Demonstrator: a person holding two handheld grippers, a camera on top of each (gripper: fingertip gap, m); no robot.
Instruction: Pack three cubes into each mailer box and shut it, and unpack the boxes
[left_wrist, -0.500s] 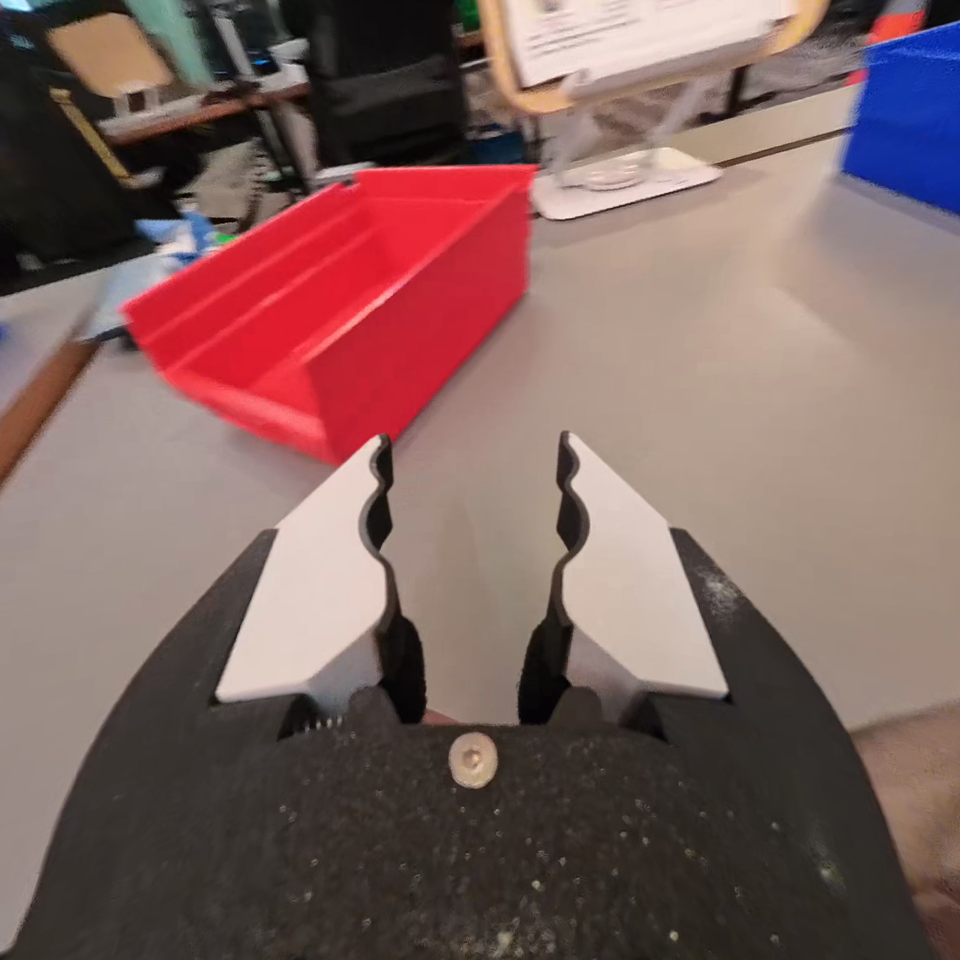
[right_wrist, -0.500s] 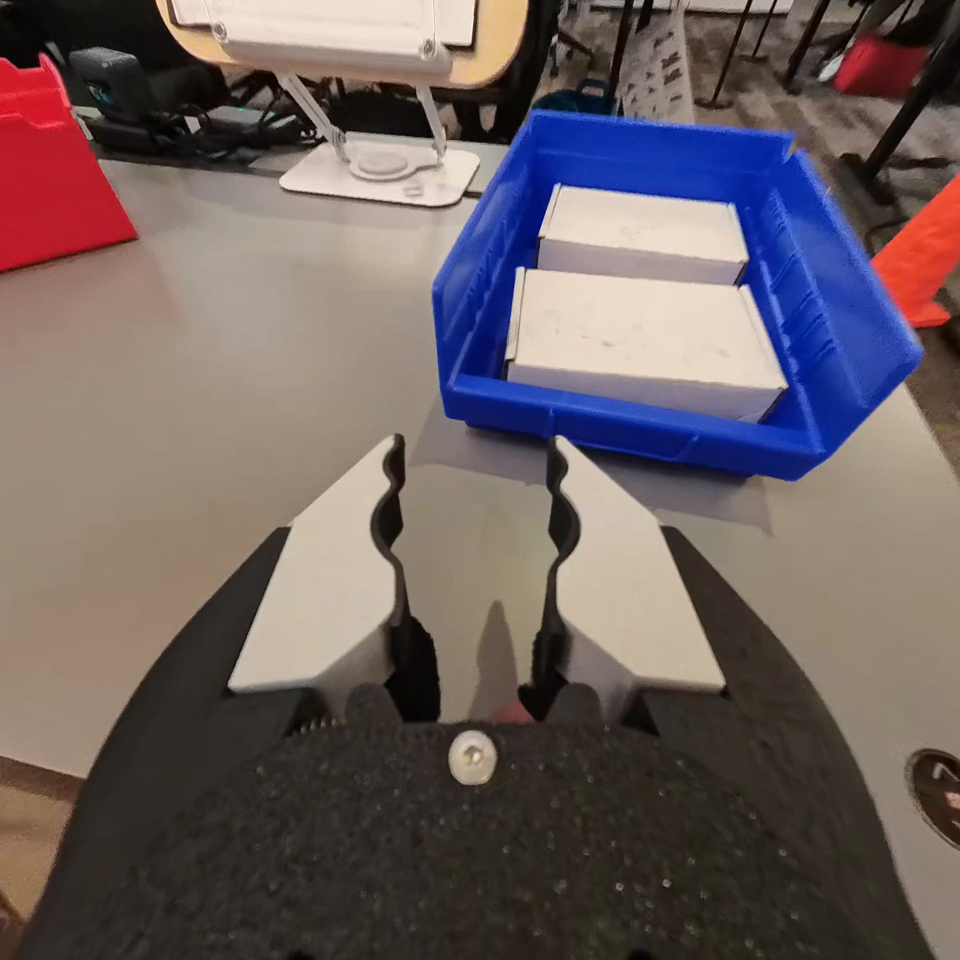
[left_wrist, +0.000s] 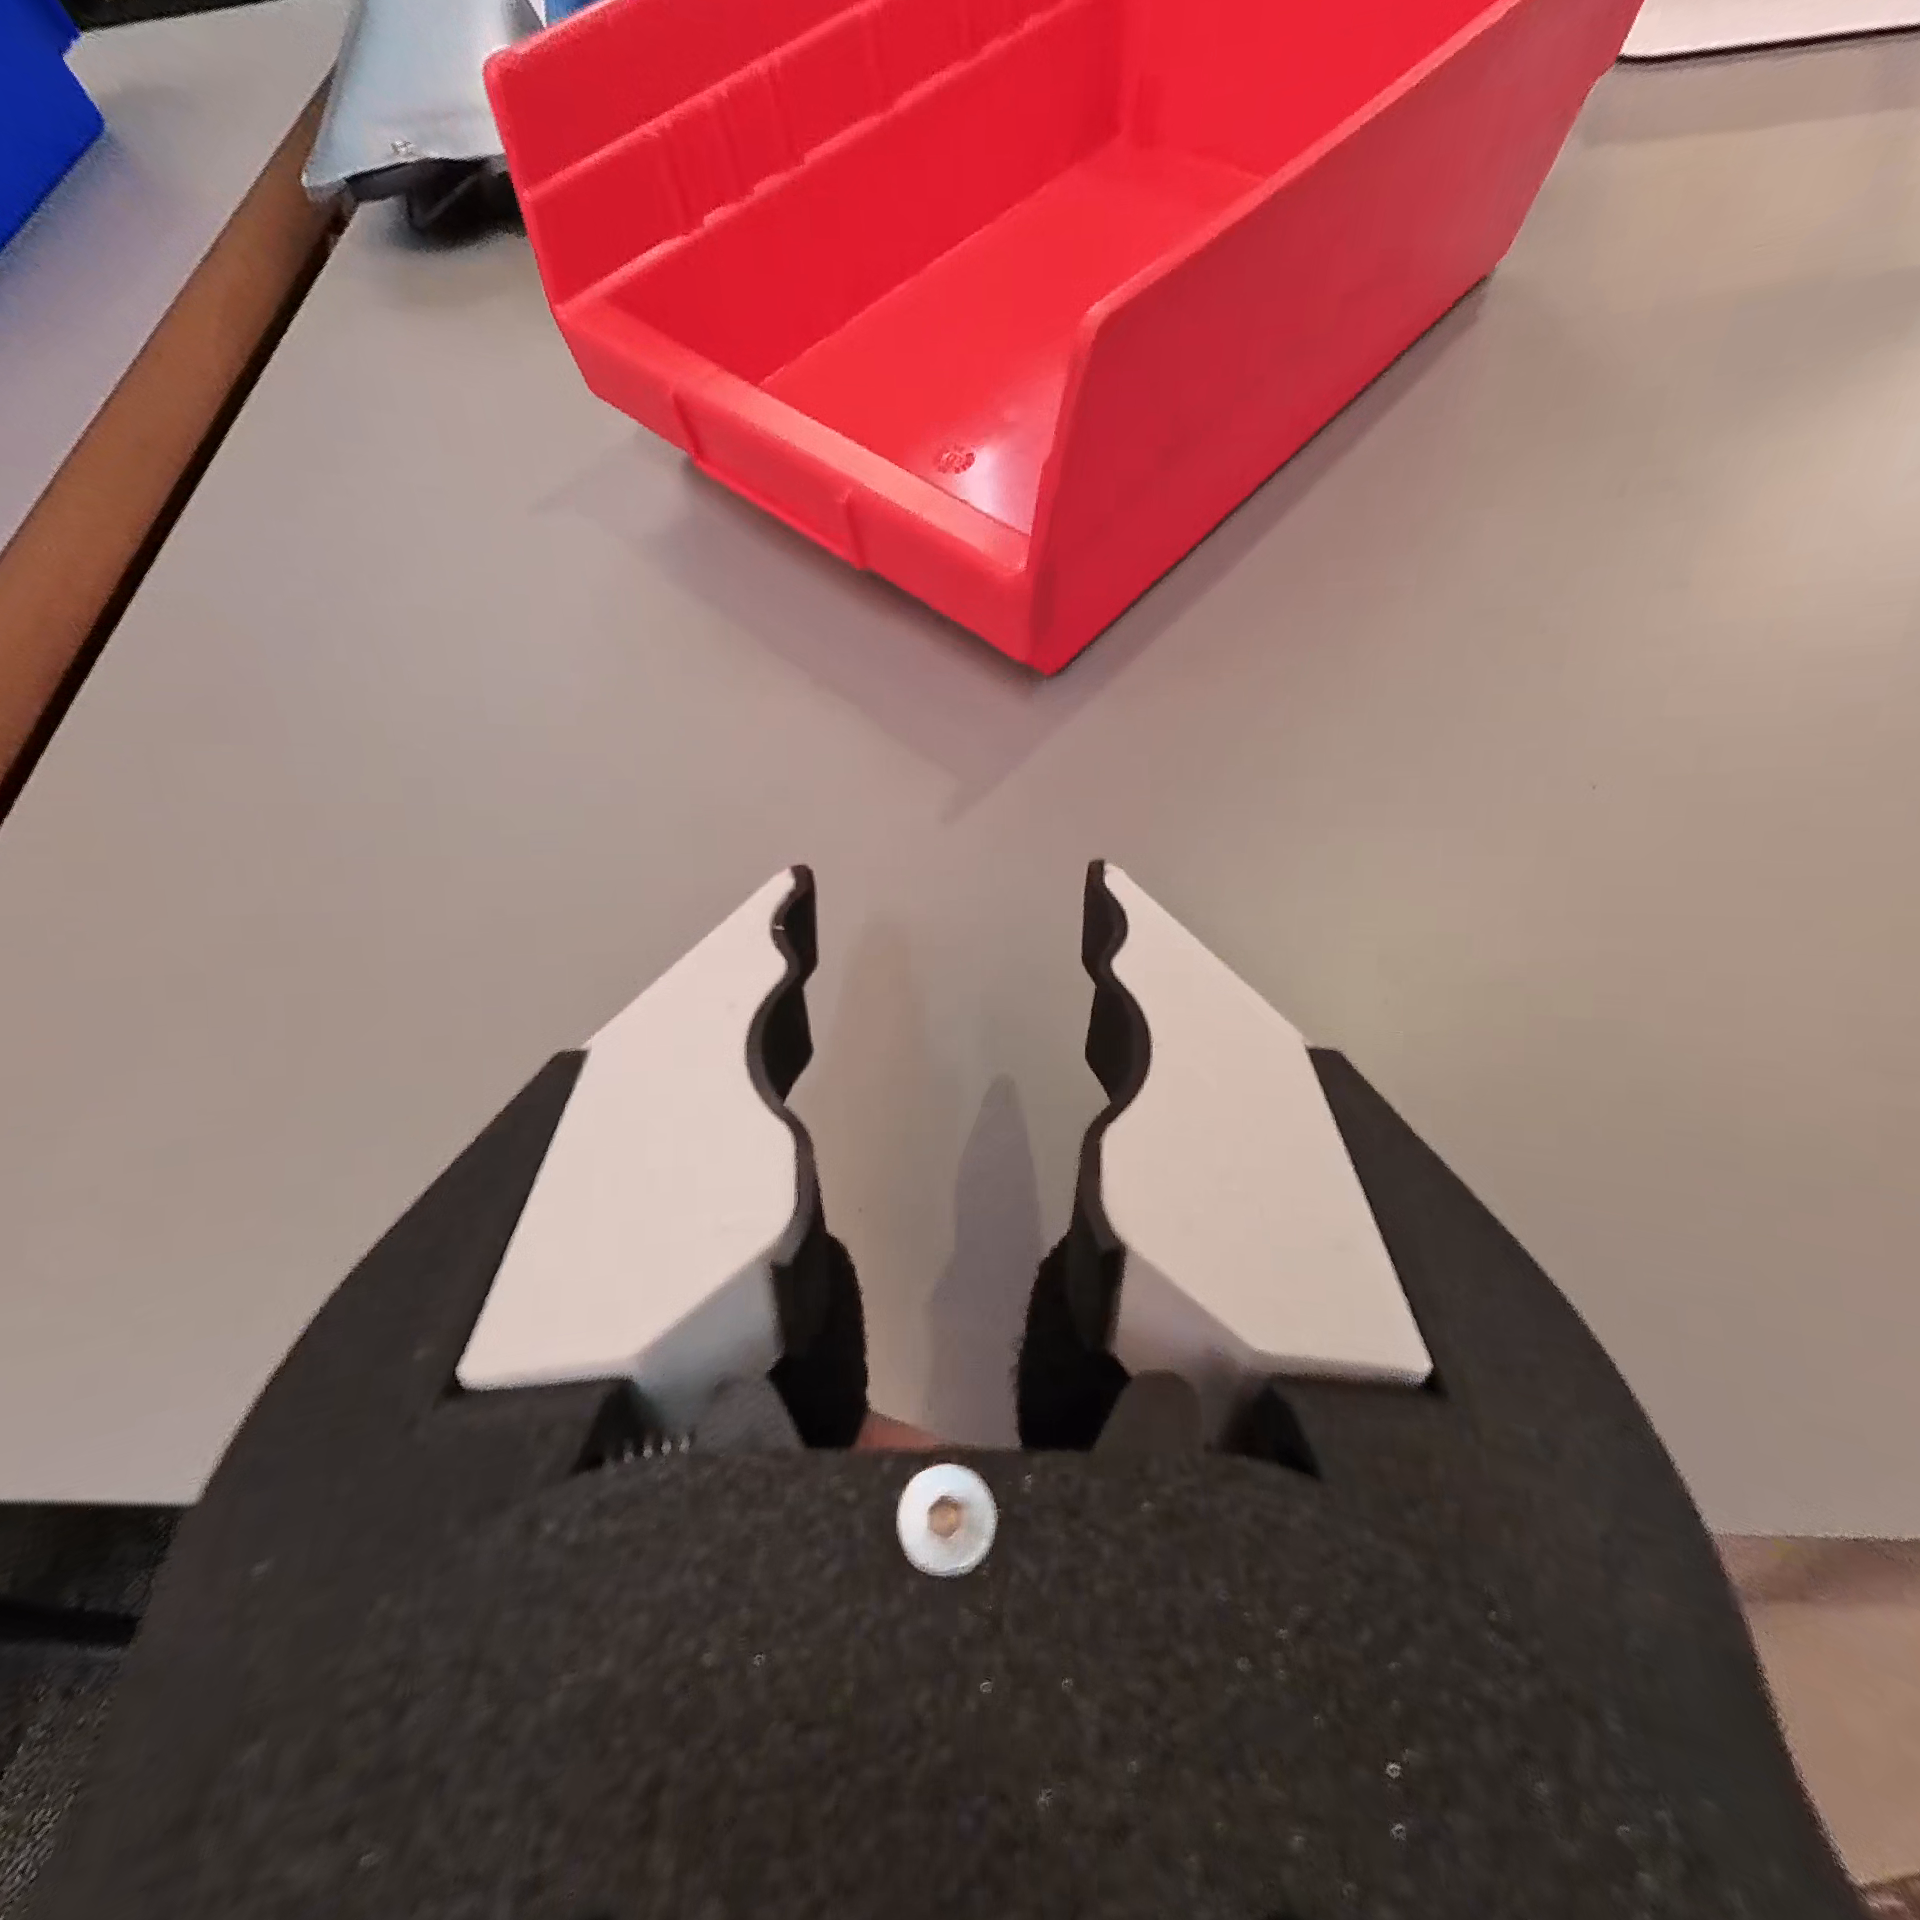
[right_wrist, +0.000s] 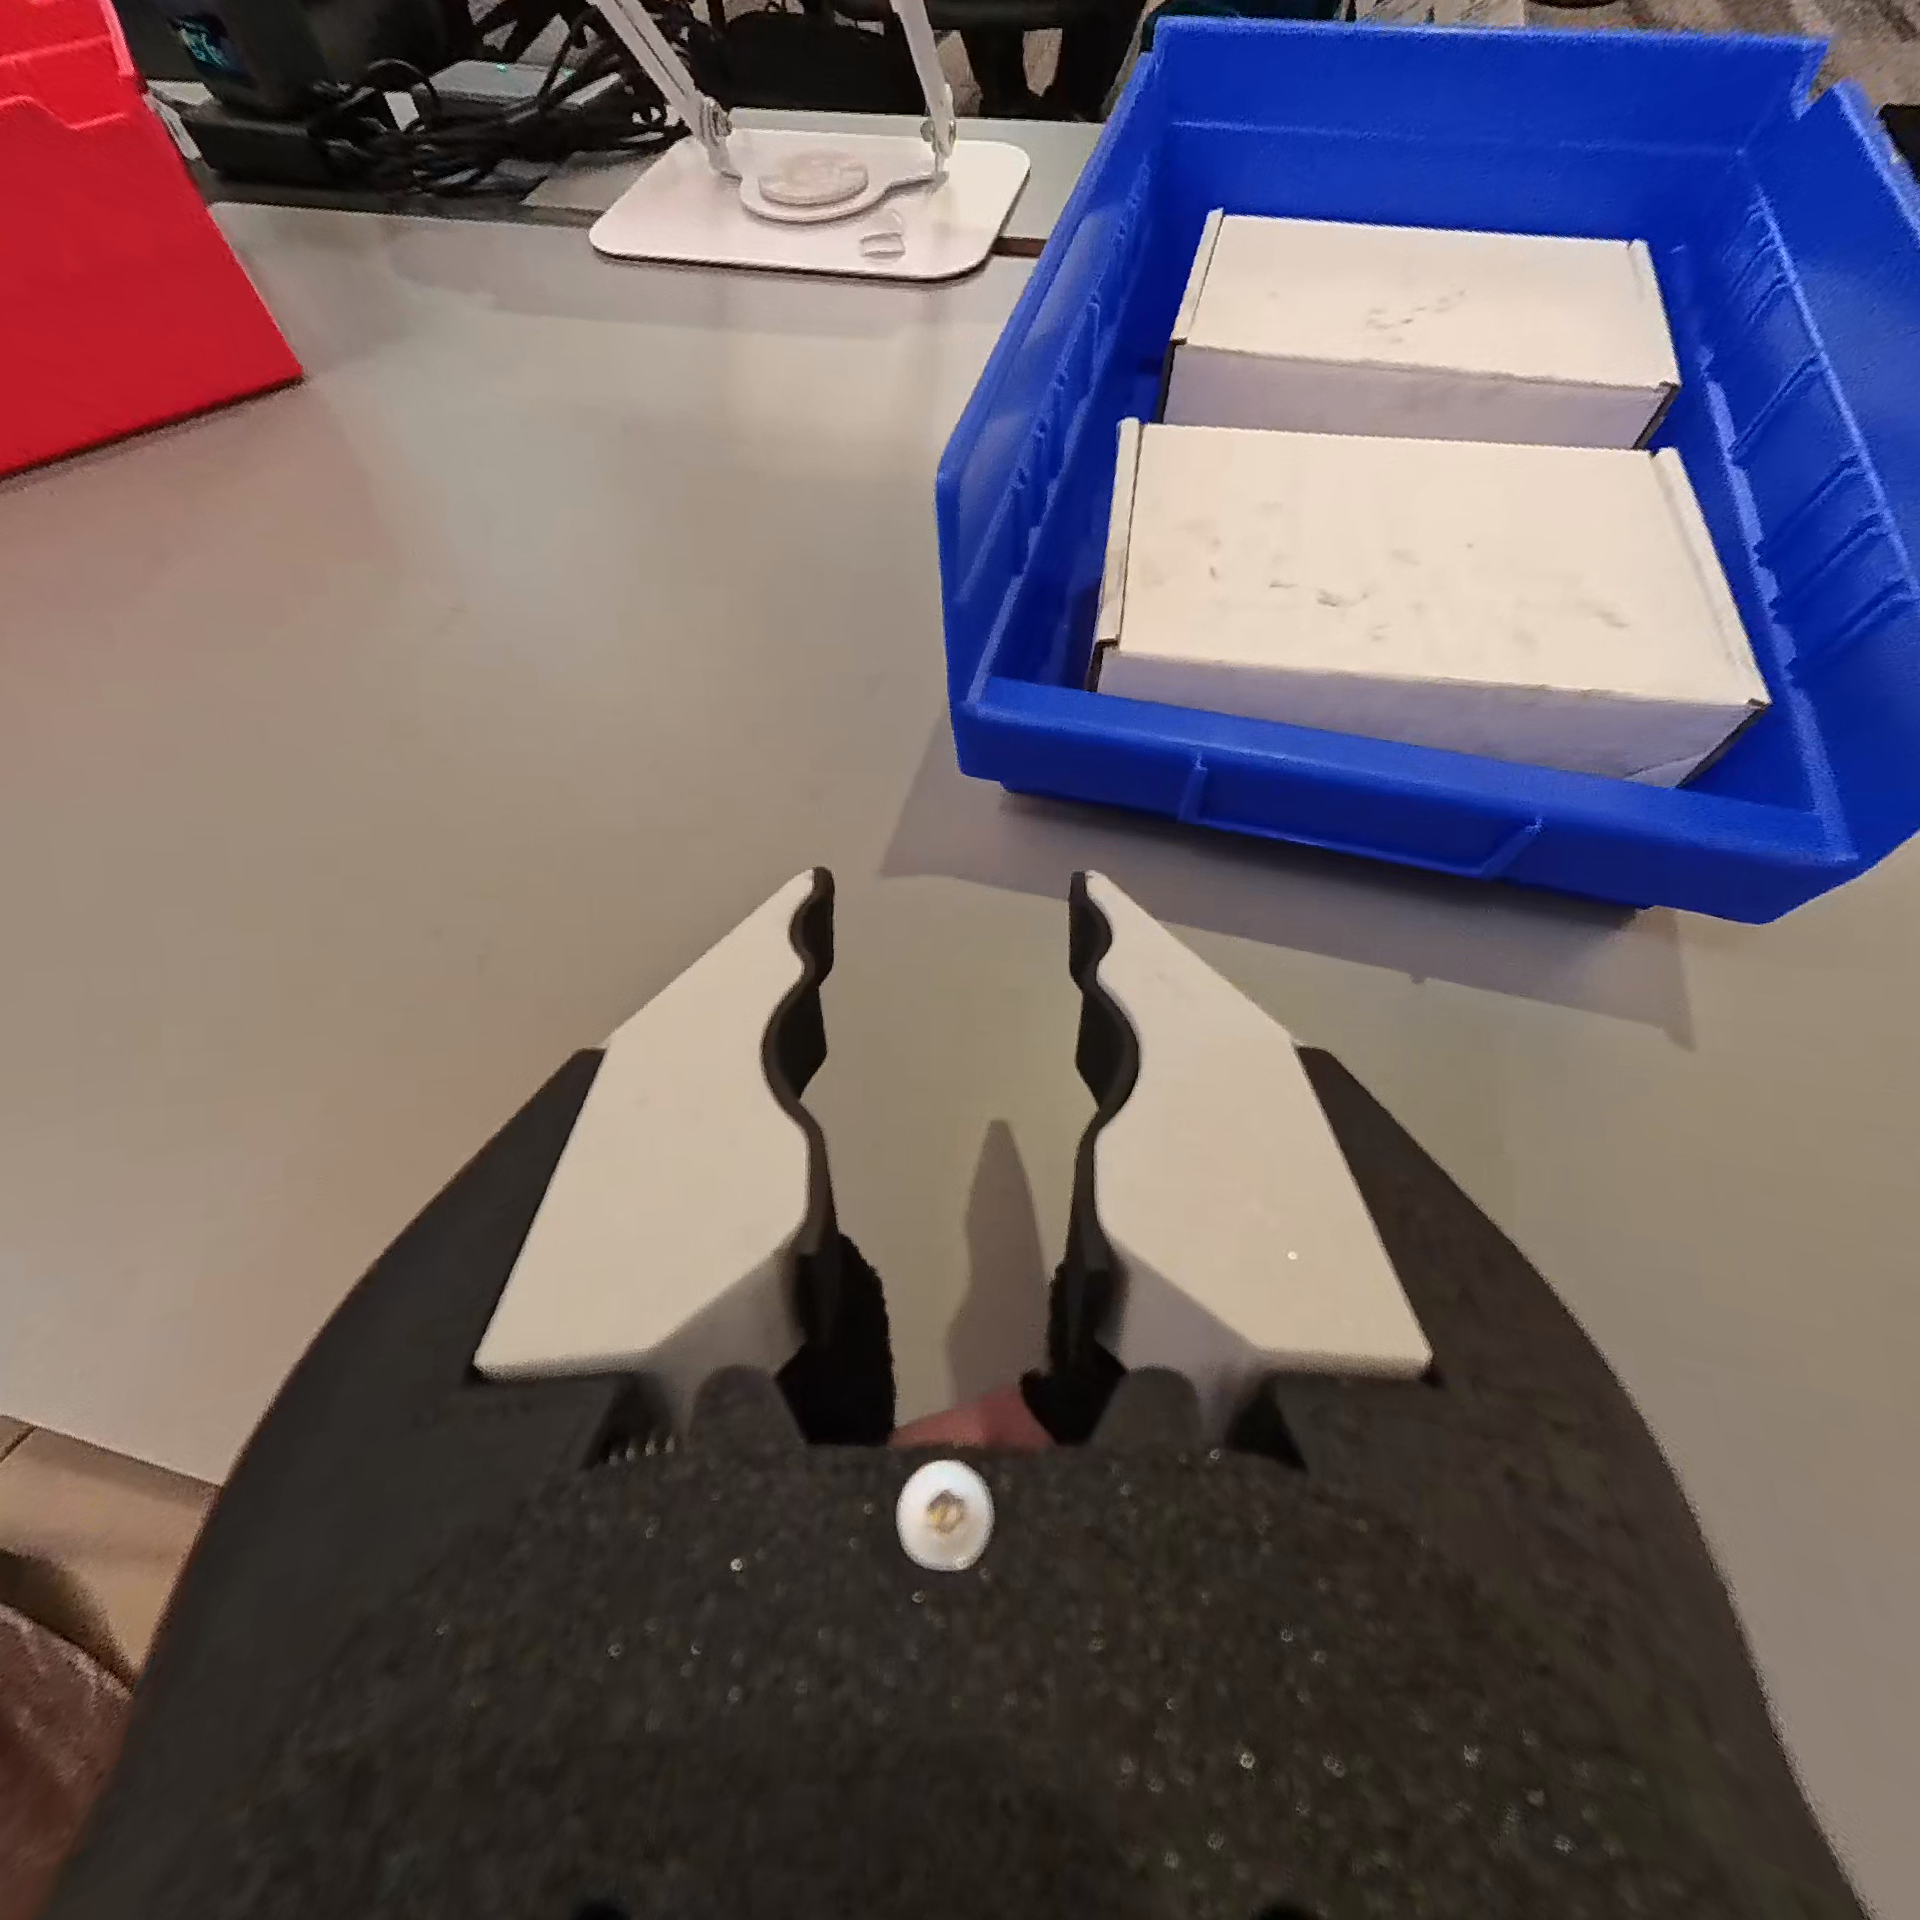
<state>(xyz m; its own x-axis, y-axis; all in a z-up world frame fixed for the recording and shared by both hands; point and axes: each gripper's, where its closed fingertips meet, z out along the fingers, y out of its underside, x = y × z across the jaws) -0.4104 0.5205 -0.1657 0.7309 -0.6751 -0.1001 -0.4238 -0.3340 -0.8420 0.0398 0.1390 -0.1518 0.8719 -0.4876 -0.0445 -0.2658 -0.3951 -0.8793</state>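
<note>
Two white mailer boxes, both shut, lie flat in the blue bin: the near mailer box (right_wrist: 1423, 597) against the bin's low front wall, the far mailer box (right_wrist: 1423, 322) just behind it towards the back wall, the two close together. The blue bin (right_wrist: 1351, 805) stands on the grey table (right_wrist: 468, 675) towards its right side, and only the right wrist view shows it and the boxes in full. That view also shows a white stand base (right_wrist: 810, 213) at the table's far edge, with dark cables (right_wrist: 416, 135) behind it, and a red slab at the far left, the side of the red bin (right_wrist: 114, 312).

The left wrist view shows what the right one cannot: the inside of the red bin (left_wrist: 1039, 312), which holds nothing and sits at an angle towards the table's far edge, its low open front turned towards the camera. The table's left edge (left_wrist: 135, 499) with its brown trim runs beside it, and a blue corner shows at the top left.

No cubes show in either view.

The left gripper (left_wrist: 948, 883) hangs over bare table near the front edge, its fingers spread and gripping nothing. The right gripper (right_wrist: 951, 888) hangs likewise over bare table, well short of the blue bin's front wall, fingers apart and empty.
</note>
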